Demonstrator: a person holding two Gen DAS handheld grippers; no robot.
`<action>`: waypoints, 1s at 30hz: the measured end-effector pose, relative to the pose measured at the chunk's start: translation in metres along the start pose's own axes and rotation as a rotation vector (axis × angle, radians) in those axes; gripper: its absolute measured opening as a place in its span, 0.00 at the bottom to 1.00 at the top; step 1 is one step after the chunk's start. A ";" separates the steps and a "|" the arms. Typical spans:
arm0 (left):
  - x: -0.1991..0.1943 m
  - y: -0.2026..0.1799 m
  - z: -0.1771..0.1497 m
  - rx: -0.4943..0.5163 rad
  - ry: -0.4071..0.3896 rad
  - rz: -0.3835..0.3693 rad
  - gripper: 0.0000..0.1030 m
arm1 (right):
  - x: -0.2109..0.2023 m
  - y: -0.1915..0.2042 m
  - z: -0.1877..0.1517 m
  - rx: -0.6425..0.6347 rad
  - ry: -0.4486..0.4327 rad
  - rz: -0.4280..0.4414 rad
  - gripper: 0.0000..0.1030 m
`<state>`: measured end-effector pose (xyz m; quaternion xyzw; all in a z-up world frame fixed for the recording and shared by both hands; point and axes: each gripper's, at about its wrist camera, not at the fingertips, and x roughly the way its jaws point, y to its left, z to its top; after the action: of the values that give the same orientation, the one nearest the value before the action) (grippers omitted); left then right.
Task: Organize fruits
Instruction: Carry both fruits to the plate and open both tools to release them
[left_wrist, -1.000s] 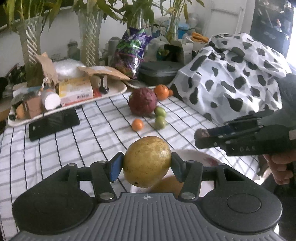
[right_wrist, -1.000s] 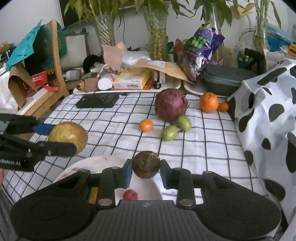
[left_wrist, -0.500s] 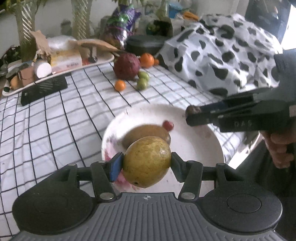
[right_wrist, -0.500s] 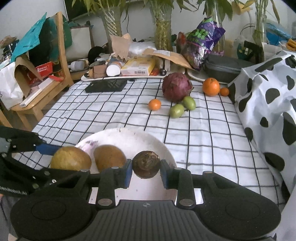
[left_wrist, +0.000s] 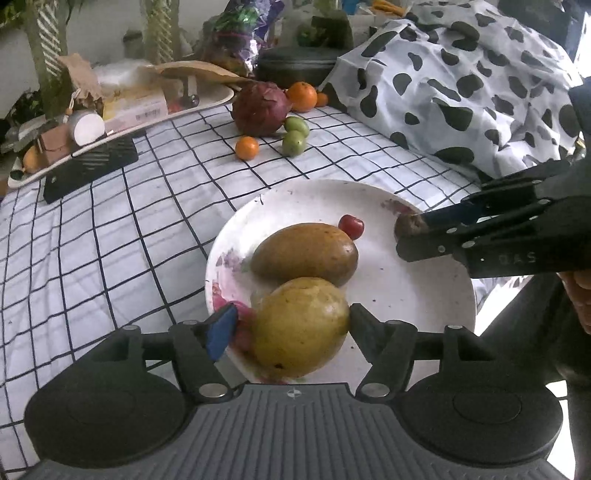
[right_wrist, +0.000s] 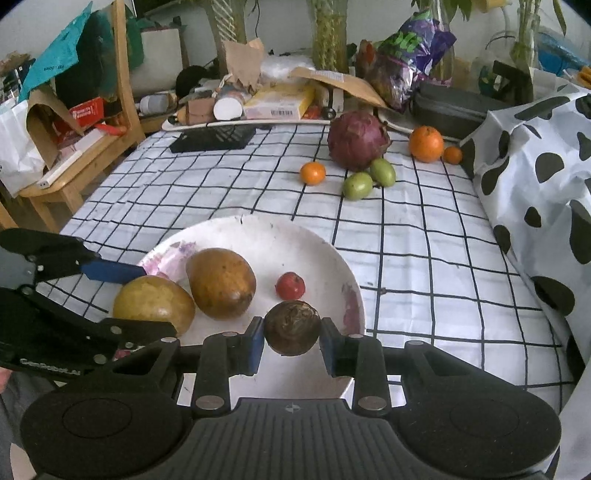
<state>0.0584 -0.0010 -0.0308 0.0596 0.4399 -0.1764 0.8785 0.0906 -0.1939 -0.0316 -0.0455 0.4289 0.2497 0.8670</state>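
Over the white plate (left_wrist: 424, 295), both grippers hover with fruit between their jaws.
A yellow mango (left_wrist: 301, 326) sits in the left gripper (left_wrist: 291, 325), whose jaws look slack, blue pad apart from it; a dark round fruit (right_wrist: 292, 328) is clamped by the right gripper (right_wrist: 291, 345). Beside them on the plate lie a brown mango (right_wrist: 221, 282) and a small red fruit (right_wrist: 290, 285). Farther along the checked desk (right_wrist: 406, 240) lie oranges (right_wrist: 425, 143) and green fruits (right_wrist: 357, 185).

The checked-cloth worktop (right_wrist: 424, 258) carries a white plate (right_wrist: 314, 254). Farther back lie a red cabbage (right_wrist: 357, 140), oranges (right_wrist: 425, 144) and green fruits (right_wrist: 357, 185).
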 end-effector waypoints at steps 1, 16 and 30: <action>-0.002 -0.001 0.000 0.007 -0.002 0.008 0.64 | 0.000 0.001 0.000 -0.001 0.003 0.001 0.32; -0.019 0.000 0.004 -0.032 -0.078 -0.006 0.65 | 0.030 0.014 0.004 -0.067 0.064 -0.013 0.32; -0.037 0.009 -0.003 -0.126 -0.112 -0.006 0.65 | -0.009 0.022 -0.001 -0.102 -0.056 -0.029 0.95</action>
<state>0.0386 0.0180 -0.0036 -0.0071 0.4003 -0.1540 0.9033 0.0744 -0.1785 -0.0226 -0.0890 0.3904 0.2599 0.8787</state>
